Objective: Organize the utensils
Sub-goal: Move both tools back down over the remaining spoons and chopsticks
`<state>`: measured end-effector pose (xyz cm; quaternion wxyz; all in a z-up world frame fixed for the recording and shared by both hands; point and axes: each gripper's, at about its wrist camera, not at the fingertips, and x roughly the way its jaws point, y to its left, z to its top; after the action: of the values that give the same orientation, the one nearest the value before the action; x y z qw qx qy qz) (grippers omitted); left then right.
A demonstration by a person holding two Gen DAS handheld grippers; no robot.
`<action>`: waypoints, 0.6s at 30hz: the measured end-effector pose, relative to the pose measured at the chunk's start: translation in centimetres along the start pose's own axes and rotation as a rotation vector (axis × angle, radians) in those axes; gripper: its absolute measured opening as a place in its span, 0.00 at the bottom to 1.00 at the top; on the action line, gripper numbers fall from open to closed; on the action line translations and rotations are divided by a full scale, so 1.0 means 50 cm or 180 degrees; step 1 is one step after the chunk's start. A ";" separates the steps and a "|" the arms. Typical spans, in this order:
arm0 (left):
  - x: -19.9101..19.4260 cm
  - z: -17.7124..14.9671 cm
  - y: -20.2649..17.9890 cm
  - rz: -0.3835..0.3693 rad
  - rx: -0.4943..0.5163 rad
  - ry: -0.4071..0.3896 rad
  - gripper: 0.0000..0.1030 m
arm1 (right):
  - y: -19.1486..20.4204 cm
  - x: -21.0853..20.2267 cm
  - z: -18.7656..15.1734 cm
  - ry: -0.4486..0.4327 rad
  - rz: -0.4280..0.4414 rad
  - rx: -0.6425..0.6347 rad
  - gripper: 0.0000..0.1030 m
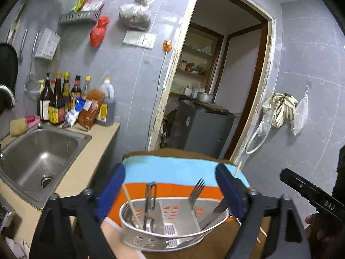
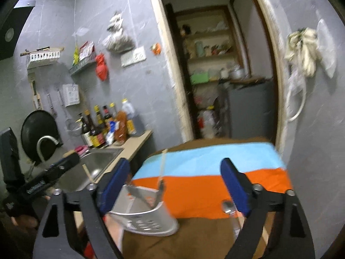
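Grey tiled walls (image 1: pixel 133 82), steel sink (image 1: pixel 41 157), open doorway (image 1: pixel 217 82).

Caddy (image 1: pixel 172 235) sits on cloth (image 1: pixel 172 170) on table; fork (image 1: pixel 195 191) & knife (image 1: pixel 215 211) in its right part, chopstick (image 1: pixel 130 202) & peeler (image 1: pixel 149 202) left. Sink (image 1: pixel 41 157) left of table, bottles (image 1: pixel 58 101) behind it
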<state>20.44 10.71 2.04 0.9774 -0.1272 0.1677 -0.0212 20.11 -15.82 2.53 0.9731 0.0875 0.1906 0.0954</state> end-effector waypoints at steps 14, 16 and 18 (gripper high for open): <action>-0.001 -0.020 -0.194 0.0149 0.0462 -0.0166 0.99 | -0.186 -0.078 0.054 -0.0176 -0.0486 -0.0235 0.97; 0.006 -0.036 -0.224 0.0123 0.0488 -0.0131 0.99 | -0.216 -0.073 0.055 -0.0137 -0.0496 -0.0235 0.97; 0.014 -0.050 -0.248 0.0107 0.0504 -0.0100 0.99 | -0.245 -0.064 0.051 -0.0092 -0.0497 -0.0244 0.97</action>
<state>20.28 -1.95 2.73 0.9871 -0.0470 0.1522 -0.0159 20.03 -28.72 3.46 0.9828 0.0365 0.1790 0.0252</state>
